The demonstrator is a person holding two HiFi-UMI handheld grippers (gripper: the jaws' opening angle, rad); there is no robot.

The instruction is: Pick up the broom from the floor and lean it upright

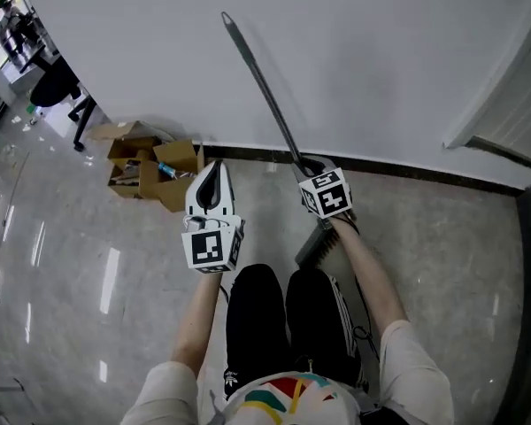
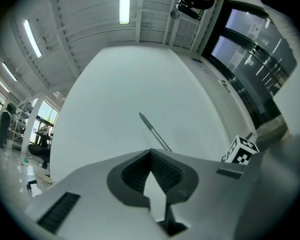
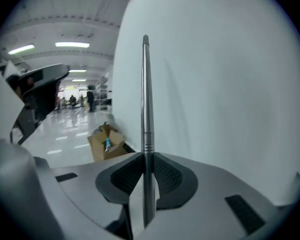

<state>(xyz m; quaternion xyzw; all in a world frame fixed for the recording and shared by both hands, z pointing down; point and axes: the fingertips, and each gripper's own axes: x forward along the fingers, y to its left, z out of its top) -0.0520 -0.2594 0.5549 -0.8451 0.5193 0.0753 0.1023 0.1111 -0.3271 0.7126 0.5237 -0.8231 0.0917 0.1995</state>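
Right gripper view: right gripper (image 3: 144, 176) clamps the broom (image 3: 146, 99), left gripper (image 2: 151, 171) closed, empty; ease the handle onto the wall (image 3: 230, 84) before releasing.

One broom (image 1: 259, 82), two tongs (left tongs (image 1: 214, 168), right tongs (image 1: 304, 164)), one chair (image 1: 55, 85).

cardboard boxes (image 1: 155, 173): open, against white wall (image 1: 380, 60) | black chair (image 1: 55, 87): beyond them, far left

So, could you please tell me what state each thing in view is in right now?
broom: held by its handle, tilted, brush end low.
right gripper: shut on the broom's handle.
left gripper: shut, empty.
cardboard box: open, on the floor by the wall.
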